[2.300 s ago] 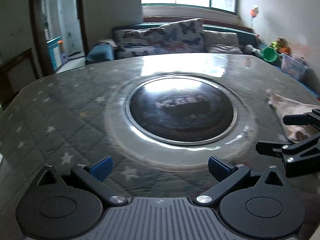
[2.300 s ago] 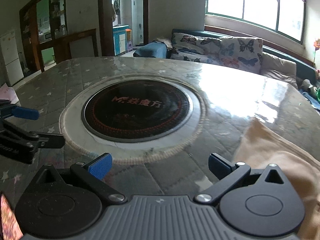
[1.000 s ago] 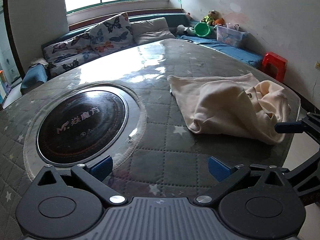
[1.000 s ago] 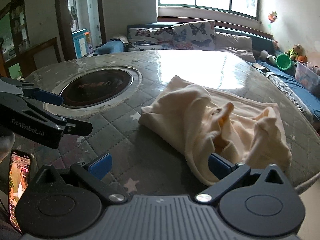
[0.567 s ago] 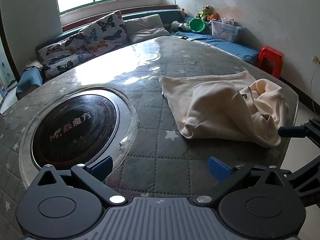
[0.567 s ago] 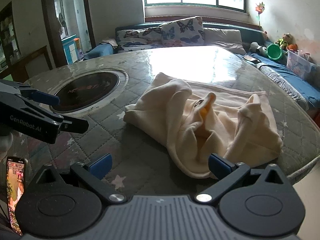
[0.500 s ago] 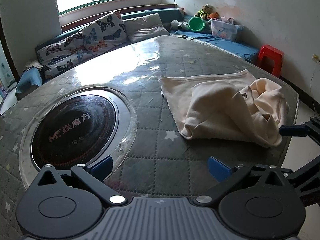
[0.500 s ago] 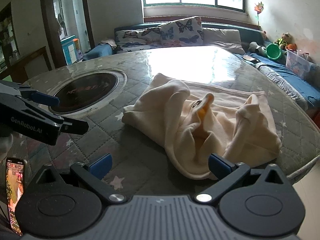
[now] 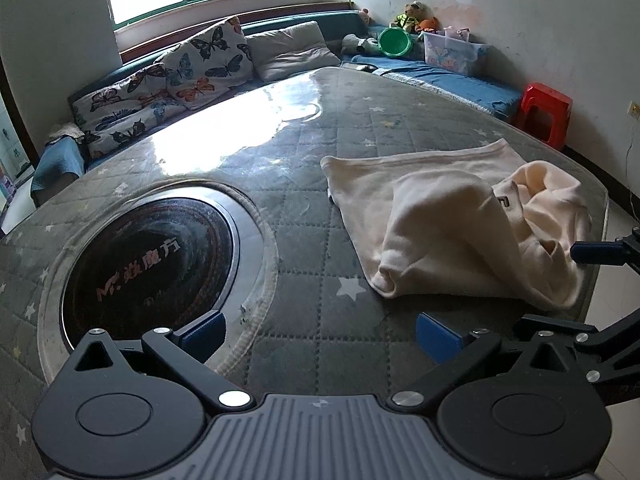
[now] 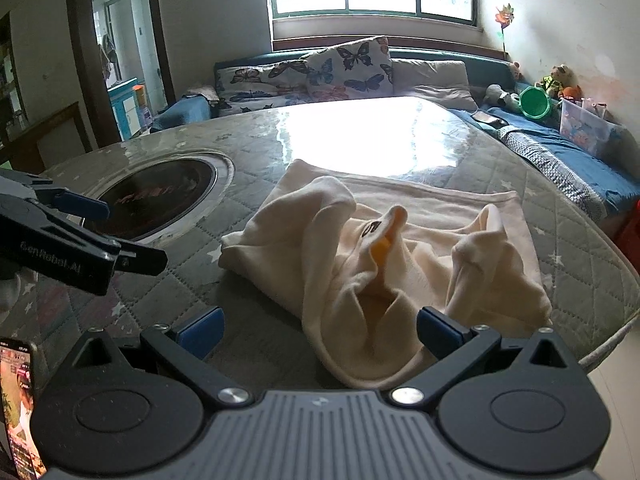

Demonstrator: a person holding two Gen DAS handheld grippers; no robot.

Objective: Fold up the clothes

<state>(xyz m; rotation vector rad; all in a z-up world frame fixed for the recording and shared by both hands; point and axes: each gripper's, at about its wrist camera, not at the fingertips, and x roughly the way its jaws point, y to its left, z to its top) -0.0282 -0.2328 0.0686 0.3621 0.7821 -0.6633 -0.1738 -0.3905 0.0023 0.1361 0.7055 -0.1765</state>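
A crumpled cream garment (image 9: 460,224) lies on the right part of the quilted table (image 9: 304,248), near its right edge; it also shows in the right wrist view (image 10: 384,264), with an orange patch in its folds. My left gripper (image 9: 320,330) is open and empty, above the table short of the garment's near left corner. My right gripper (image 10: 320,330) is open and empty, its right finger (image 10: 438,334) over the garment's near edge. The left gripper also shows at the left of the right wrist view (image 10: 116,236), and the right gripper at the right of the left wrist view (image 9: 580,288).
A round black cooktop (image 9: 148,268) is set into the table to the left of the garment. A sofa with butterfly pillows (image 10: 344,68) runs behind the table. A red stool (image 9: 544,114) stands at the far right. A phone (image 10: 20,408) lies at the lower left.
Both views have swung from the cooktop to the garment, and both grippers have come closer to it. The jaws have stayed open. The garment has not moved.
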